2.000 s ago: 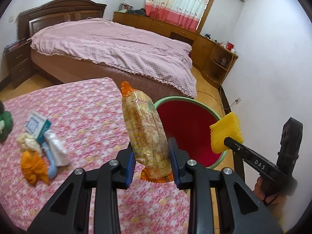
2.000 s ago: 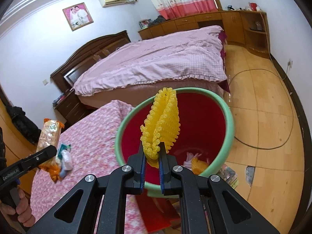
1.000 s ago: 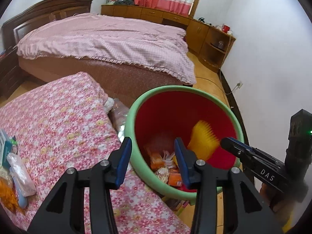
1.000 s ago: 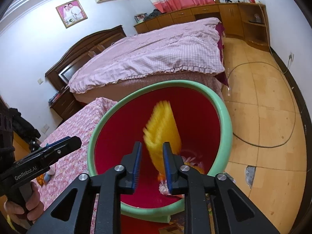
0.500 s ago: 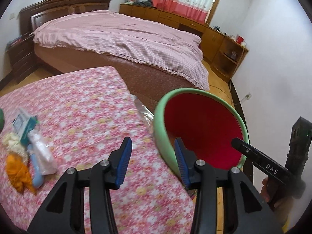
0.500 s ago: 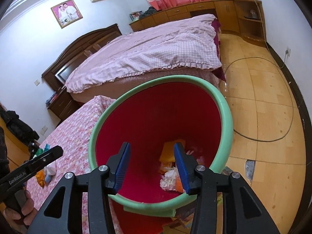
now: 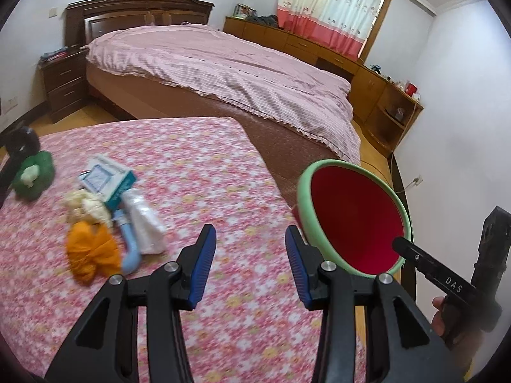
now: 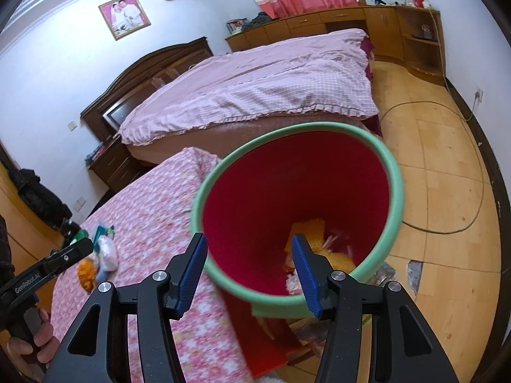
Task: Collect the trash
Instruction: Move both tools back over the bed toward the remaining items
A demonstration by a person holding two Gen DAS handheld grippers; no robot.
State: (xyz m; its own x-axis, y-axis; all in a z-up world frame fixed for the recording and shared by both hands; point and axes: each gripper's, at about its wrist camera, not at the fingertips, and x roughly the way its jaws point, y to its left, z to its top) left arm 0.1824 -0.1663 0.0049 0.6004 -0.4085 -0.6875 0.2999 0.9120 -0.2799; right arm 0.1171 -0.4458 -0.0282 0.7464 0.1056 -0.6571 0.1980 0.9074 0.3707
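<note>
Trash (image 7: 105,220) lies clustered on the flowered table (image 7: 223,172), well left of the red bin (image 7: 354,220) standing just off its edge, so pieces can be carried straight across. Left gripper (image 7: 249,258) hangs spread and empty over the cloth; right gripper (image 8: 252,271), equally spread and empty, hovers above the bin mouth.

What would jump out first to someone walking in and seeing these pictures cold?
Probably the big red bin with a green rim, standing at the edge of a pink flowered tablecloth, with yellow and orange scraps in its bottom. Next, the little heap of litter on that cloth: an orange wrapper, a white bag and a teal box. Both tools, left gripper and right gripper, have jaws apart and empty.
</note>
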